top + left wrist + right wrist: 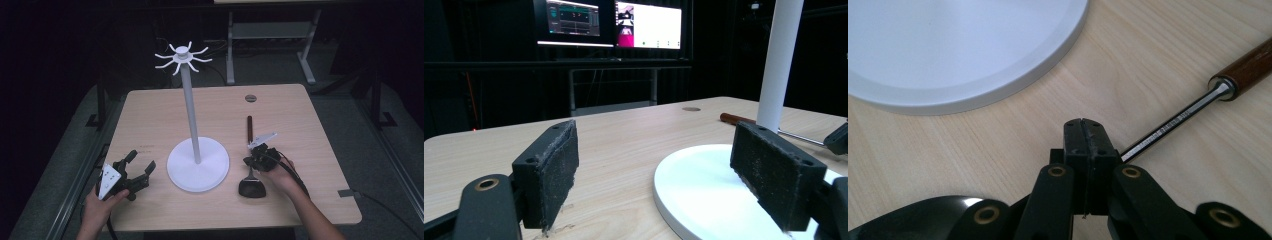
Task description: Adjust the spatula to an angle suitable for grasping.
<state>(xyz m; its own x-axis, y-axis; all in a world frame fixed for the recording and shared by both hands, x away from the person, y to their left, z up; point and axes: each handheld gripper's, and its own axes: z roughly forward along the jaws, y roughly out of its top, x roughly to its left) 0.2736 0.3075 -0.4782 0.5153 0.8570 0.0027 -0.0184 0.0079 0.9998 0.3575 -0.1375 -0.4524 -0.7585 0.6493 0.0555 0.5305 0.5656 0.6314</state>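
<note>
The right claw (1083, 131) is clamping its jaws fully together on the thin metal shaft of the ladle (249, 165) lying on the desk (150, 115) beside the white stand (198, 162), risking the ladle pivoting or slipping, while the left claw (140, 172) is resting wide open, holding nothing.

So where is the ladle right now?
The ladle lies flat on the table's right side in the high view, beside the white stand's base, under the right tongs.

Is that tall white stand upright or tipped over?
Upright: the white stand rises straight from its round base, which sits flat on the table.
</note>
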